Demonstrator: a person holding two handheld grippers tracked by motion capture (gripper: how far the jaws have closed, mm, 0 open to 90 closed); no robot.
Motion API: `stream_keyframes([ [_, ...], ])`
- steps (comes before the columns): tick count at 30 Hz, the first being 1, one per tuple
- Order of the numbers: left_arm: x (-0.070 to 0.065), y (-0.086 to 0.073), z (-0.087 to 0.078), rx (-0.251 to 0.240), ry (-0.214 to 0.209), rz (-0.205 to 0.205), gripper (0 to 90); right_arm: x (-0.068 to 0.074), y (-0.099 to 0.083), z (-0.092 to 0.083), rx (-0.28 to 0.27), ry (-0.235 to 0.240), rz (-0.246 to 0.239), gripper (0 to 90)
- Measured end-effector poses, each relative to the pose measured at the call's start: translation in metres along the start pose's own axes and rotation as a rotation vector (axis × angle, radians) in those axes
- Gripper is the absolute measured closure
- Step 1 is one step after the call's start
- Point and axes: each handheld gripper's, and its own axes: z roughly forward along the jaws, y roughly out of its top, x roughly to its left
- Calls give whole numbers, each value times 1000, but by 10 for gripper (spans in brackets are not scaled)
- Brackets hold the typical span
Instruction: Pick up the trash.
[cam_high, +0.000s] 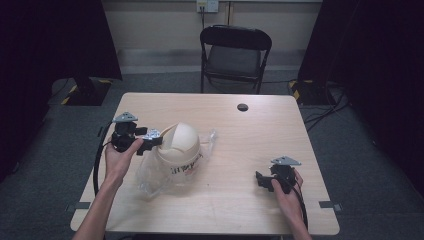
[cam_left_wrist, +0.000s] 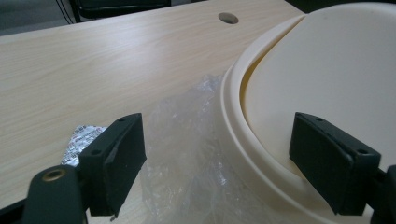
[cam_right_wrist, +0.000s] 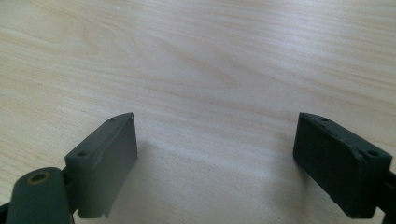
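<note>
Overhead, in the high view, a cream domed bin with a swing lid (cam_high: 179, 146) lies on its side on the wooden table (cam_high: 225, 200), left of centre, with a clear plastic bag (cam_high: 150, 182) crumpled around and under its mouth; the left gripper (cam_high: 150, 142) is held against the upper left of the dome, while the right gripper (cam_high: 261, 181) rests well apart on bare wood near the table's right front; judged from this layout, the bag is neither fitted nor cleared, so the work on the bin is at an early stage and the main handling remains to be done; the dark lettering on the bin wall is too small to read.

Next, in the left gripper view, the left gripper (cam_left_wrist: 217, 158) stands wide open with nothing clamped; one jaw sits over the cream lid (cam_left_wrist: 336, 74), the other over the table beside a small printed foil scrap (cam_left_wrist: 81, 140); the clear film (cam_left_wrist: 191, 154) lies between the jaws, touching the bin rim (cam_left_wrist: 233, 116); whether either pad contacts the bin cannot be told; the bin's lower body is cut off at the frame edge.

Finally, in the right gripper view, the right gripper (cam_right_wrist: 215, 158) is likewise wide open and empty, above plain wood grain (cam_right_wrist: 196, 56); its height above the surface cannot be judged.
</note>
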Motion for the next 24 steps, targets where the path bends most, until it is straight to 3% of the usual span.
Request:
stream_keyframes([
  [6, 2, 1, 14, 38, -4, 4, 171, 0, 0, 0, 0, 0, 0, 128],
  [13, 3, 3, 26, 45, -19, -15, 171, 0, 0, 0, 0, 0, 0, 128],
  [20, 1, 8, 37, 72, -36, -7, 164, 0, 0, 0, 0, 0, 0, 128],
  [24, -2, 15, 41, 79, -25, 11, 166, 0, 0, 0, 0, 0, 0, 128],
])
